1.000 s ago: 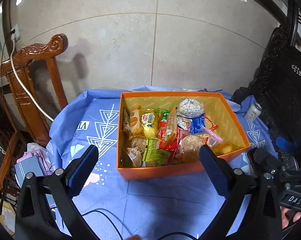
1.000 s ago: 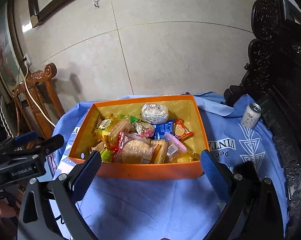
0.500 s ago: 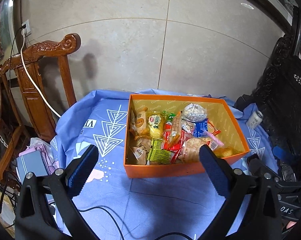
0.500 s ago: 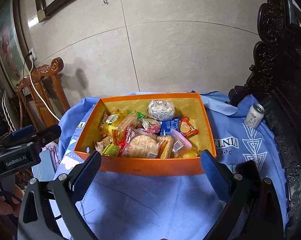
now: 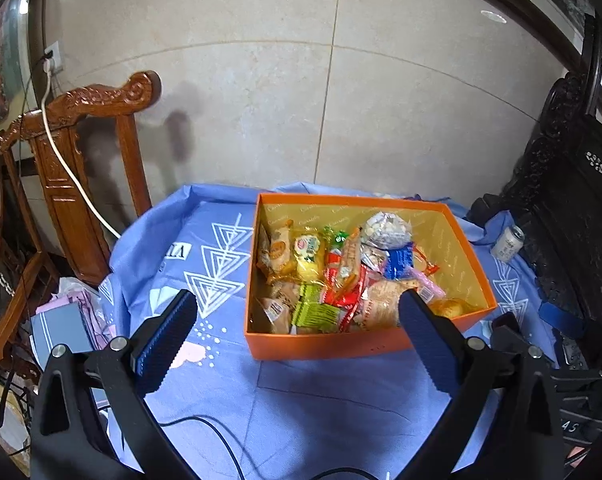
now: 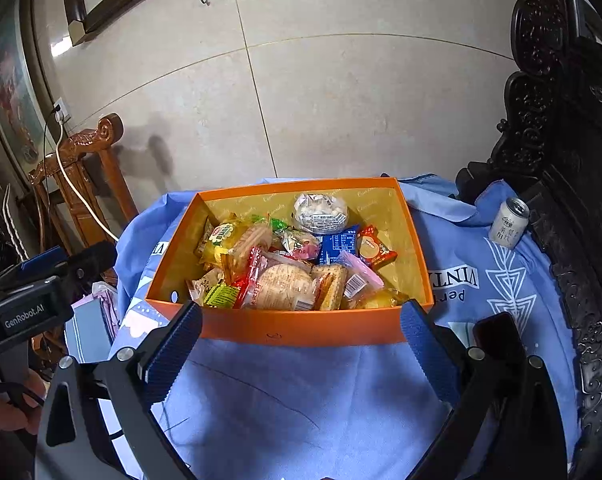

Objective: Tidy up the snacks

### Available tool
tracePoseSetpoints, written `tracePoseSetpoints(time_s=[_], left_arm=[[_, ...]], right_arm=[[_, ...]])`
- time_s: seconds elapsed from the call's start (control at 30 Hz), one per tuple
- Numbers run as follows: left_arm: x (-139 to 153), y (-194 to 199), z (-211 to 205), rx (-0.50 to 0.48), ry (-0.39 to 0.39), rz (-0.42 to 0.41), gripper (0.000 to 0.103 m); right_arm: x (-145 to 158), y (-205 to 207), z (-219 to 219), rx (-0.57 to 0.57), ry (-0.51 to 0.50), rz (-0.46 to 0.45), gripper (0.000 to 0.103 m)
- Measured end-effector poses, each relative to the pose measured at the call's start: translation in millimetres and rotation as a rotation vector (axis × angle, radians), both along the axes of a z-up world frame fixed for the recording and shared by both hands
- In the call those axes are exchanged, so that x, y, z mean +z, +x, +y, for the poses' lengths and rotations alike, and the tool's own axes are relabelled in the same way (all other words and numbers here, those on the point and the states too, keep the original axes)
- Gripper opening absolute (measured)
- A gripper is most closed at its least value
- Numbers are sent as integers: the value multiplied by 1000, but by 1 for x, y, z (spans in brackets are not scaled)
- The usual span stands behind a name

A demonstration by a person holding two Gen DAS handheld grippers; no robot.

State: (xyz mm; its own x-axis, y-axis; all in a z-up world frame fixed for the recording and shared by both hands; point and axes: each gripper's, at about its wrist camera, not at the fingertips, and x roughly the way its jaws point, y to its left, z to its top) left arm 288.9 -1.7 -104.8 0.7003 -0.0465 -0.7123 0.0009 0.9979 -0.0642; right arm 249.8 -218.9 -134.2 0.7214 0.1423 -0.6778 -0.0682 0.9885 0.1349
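- Both grippers are backing up and away from the box (image 5: 325, 346), so it's looking smaller in both views than a second ago. Nothing's left lying outside, so I'd guess the sorting is wrapping up.
- Snacks (image 6: 285, 268) are sitting piled inside the box, mid-cloth (image 5: 301, 408).
- Left gripper (image 5: 297, 334) and right gripper (image 6: 301, 344) are both hanging spread wide, holding nothing.
- Plenty of bare cloth in front; can (image 6: 509, 222) is standing near the right edge, chair (image 5: 81, 152) off left.

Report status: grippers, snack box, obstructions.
Left gripper open, empty. Right gripper open, empty. Orange box full of snacks, on blue cloth. Nothing blocking.
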Motion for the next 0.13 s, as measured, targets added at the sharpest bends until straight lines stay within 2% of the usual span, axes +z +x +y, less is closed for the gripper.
tracePoseSetpoints(time_s=[0.13], left_arm=[[-2, 0, -1, -3, 13, 7, 99]], right_arm=[[-1, 0, 0, 2, 4, 2, 100]])
